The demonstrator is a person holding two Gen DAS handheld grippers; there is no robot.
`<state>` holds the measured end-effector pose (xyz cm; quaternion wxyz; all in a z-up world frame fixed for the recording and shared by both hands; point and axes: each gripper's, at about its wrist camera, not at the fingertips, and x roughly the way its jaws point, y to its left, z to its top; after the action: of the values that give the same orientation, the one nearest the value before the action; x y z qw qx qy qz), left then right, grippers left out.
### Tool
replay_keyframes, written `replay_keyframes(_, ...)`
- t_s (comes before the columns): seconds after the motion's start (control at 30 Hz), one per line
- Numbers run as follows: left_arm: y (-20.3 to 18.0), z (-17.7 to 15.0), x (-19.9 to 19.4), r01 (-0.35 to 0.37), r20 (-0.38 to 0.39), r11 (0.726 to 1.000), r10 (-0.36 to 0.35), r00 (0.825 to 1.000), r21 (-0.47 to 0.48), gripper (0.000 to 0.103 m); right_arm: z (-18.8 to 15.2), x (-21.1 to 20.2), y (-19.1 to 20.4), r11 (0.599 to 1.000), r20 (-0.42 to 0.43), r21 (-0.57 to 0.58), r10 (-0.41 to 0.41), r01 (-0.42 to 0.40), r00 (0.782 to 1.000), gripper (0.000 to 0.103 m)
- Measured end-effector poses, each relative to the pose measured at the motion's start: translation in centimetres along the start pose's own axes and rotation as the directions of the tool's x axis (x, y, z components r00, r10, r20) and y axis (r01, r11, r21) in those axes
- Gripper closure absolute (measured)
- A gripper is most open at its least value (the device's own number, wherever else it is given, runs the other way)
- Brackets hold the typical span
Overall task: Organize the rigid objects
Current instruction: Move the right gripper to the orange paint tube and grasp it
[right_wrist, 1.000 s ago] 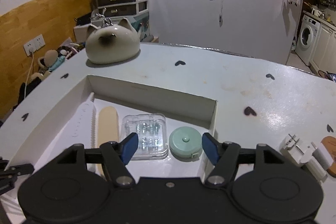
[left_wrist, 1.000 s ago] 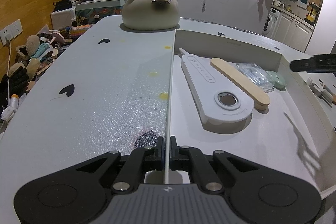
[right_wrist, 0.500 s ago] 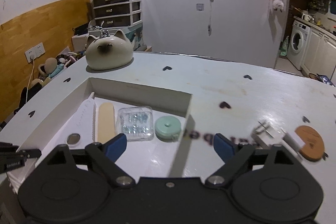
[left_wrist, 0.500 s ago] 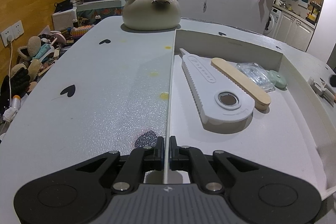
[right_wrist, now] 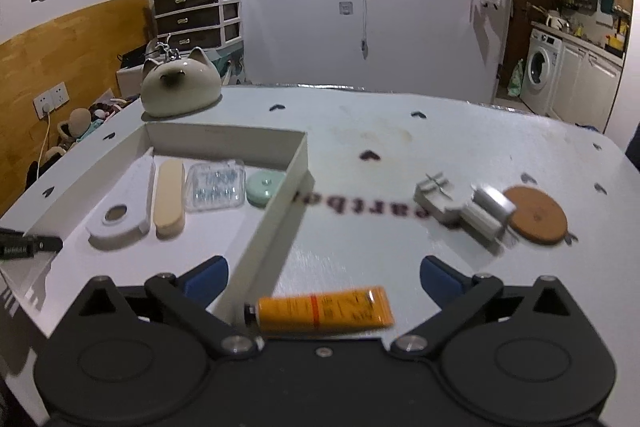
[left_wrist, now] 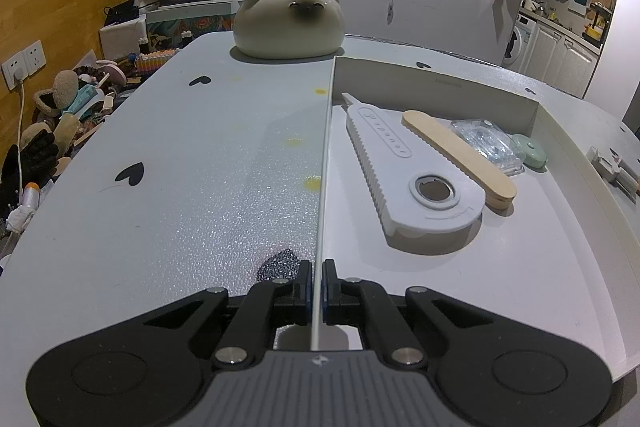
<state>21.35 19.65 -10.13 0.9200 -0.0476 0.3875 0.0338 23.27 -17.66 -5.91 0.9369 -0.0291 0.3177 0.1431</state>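
Note:
My left gripper (left_wrist: pixel 317 281) is shut on the left wall of a shallow white box (left_wrist: pixel 326 163), which also shows in the right wrist view (right_wrist: pixel 286 187). In the box lie a white opener tool (left_wrist: pixel 404 171), a wooden stick (left_wrist: pixel 460 155), a clear plastic case (left_wrist: pixel 488 145) and a mint tape measure (left_wrist: pixel 530 155). My right gripper (right_wrist: pixel 322 277) is open and empty, above the table right of the box. An orange tube (right_wrist: pixel 324 311) lies just below its fingers. A grey metal piece (right_wrist: pixel 464 207) and a cork coaster (right_wrist: pixel 536 221) lie further right.
A ceramic cat-shaped pot (left_wrist: pixel 289 21) stands on the white table (left_wrist: pixel 160 155) behind the box. Clutter lies on the floor at the left. Drawers stand behind, and a washing machine (right_wrist: pixel 540 71) is at the far right.
My right gripper has pulled back and moved right, out of the box, and opened wider. The orange tube, metal piece and coaster have come into view. My left gripper has stayed put.

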Motion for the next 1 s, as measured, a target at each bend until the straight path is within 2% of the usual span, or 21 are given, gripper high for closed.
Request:
replay_keyframes(0.2, 0.0, 0.0, 0.0, 0.0, 0.0, 1.0, 0.0, 1.0, 0.003, 0.1, -2.6, 0.0, -0.6, 1.0, -0.018, -0.003, -0.014, 0.014, 1.0, 0.0)
replay_keyframes(0.33, 0.0, 0.0, 0.0, 0.0, 0.0, 1.0, 0.0, 1.0, 0.005, 0.1, -3.8, 0.8, -0.7, 0.998, -0.031, -0.062, -0.016, 0.014, 0.999, 0.0)
replay_keyframes(0.47, 0.0, 0.0, 0.0, 0.0, 0.0, 1.0, 0.0, 1.0, 0.004, 0.1, -3.9, 1.9, -0.5, 0.99, -0.03, -0.143, -0.009, 0.005, 1.0, 0.0)
replay_keyframes(0.73, -0.1, 0.0, 0.0, -0.001, -0.001, 1.0, 0.001, 1.0, 0.005, 0.1, -2.8, 4.4, 0.3, 0.969, -0.041, -0.239, 0.06, -0.068, 0.997, 0.0)
replay_keyframes(0.83, 0.0, 0.0, 0.0, -0.001, -0.001, 1.0, 0.001, 1.0, 0.004, 0.1, -2.6, 5.3, 0.0, 0.97, -0.06, -0.225, 0.085, -0.096, 0.995, 0.0)
replay_keyframes(1.0, -0.1, 0.0, 0.0, -0.001, -0.001, 1.0, 0.001, 1.0, 0.004, 0.1, -2.6, 6.5, -1.8, 0.986, -0.077, -0.133, 0.088, -0.098, 0.993, 0.0)
